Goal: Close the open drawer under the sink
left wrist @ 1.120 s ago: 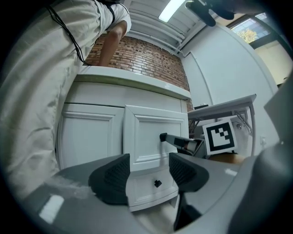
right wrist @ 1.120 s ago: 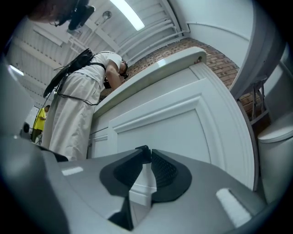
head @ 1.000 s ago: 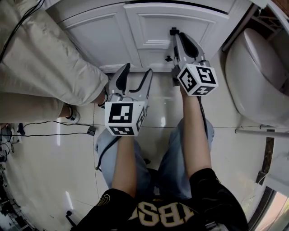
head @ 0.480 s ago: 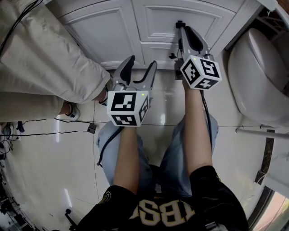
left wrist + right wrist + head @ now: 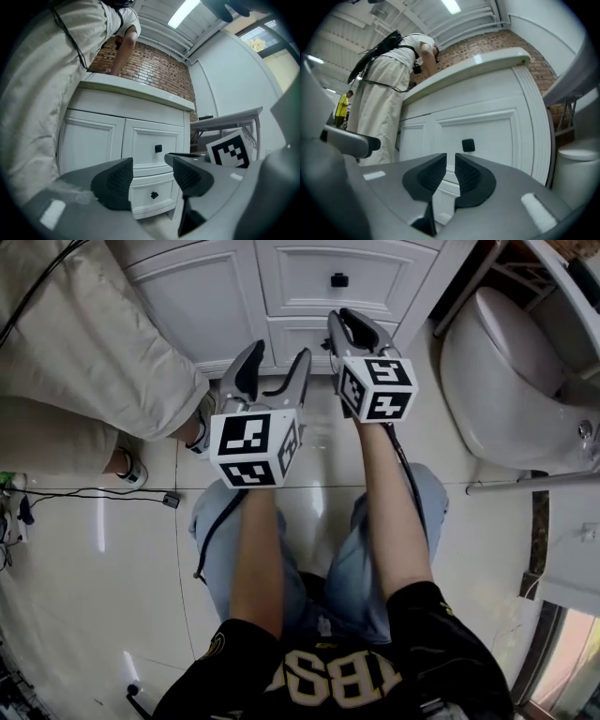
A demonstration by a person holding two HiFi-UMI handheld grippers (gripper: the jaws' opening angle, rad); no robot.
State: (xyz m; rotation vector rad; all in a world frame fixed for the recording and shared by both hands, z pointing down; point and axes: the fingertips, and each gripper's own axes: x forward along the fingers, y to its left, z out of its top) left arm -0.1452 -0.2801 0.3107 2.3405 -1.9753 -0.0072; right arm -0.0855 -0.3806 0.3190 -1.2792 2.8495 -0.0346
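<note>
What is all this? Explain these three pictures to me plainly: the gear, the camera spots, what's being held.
A person down on a tiled floor holds a hand-operated two-jaw gripper in each hand; the marker cubes belong to them. The head view looks down from a camera on that person's head. The two gripper views come from cameras riding on each gripper. Ahead stands a white vanity cabinet with black-knobbed drawers, a toilet to its right, and another person in beige to its left. The left gripper is open, the right gripper shut; both hold nothing.
</note>
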